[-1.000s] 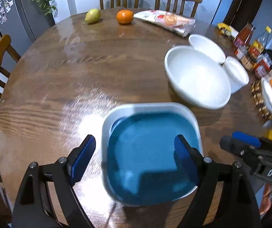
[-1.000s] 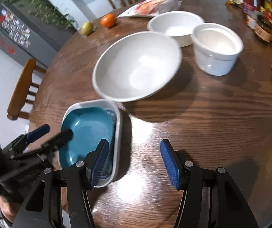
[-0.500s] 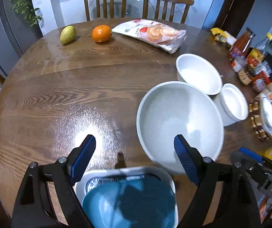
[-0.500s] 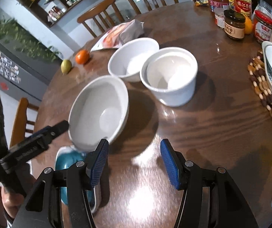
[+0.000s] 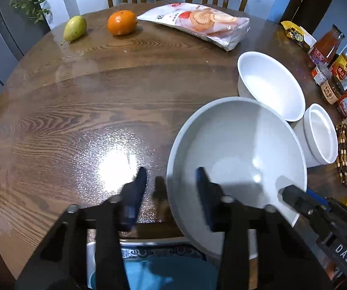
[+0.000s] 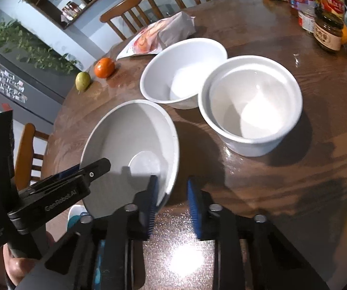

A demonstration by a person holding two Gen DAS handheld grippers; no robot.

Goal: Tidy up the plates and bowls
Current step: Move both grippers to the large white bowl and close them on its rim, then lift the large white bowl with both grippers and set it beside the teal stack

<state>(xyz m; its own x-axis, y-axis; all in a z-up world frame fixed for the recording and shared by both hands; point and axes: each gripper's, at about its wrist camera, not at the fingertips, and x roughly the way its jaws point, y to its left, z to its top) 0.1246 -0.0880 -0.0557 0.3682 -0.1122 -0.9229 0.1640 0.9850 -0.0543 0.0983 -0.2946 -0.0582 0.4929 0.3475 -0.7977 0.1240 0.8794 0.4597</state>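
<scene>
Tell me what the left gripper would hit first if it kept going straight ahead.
Probably the near rim of the large shallow white bowl, already between the closing fingers of the left gripper; otherwise the wooden table, depth unclear.

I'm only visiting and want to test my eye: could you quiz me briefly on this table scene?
1. Which fruit lies nearer the snack bag: the pear or the orange?
2. True or false: the big bowl holds food.
3. What is between the jaws of the right gripper? A) the big bowl's rim B) a jar C) nothing

Key: 1. orange; 2. false; 3. A
</scene>
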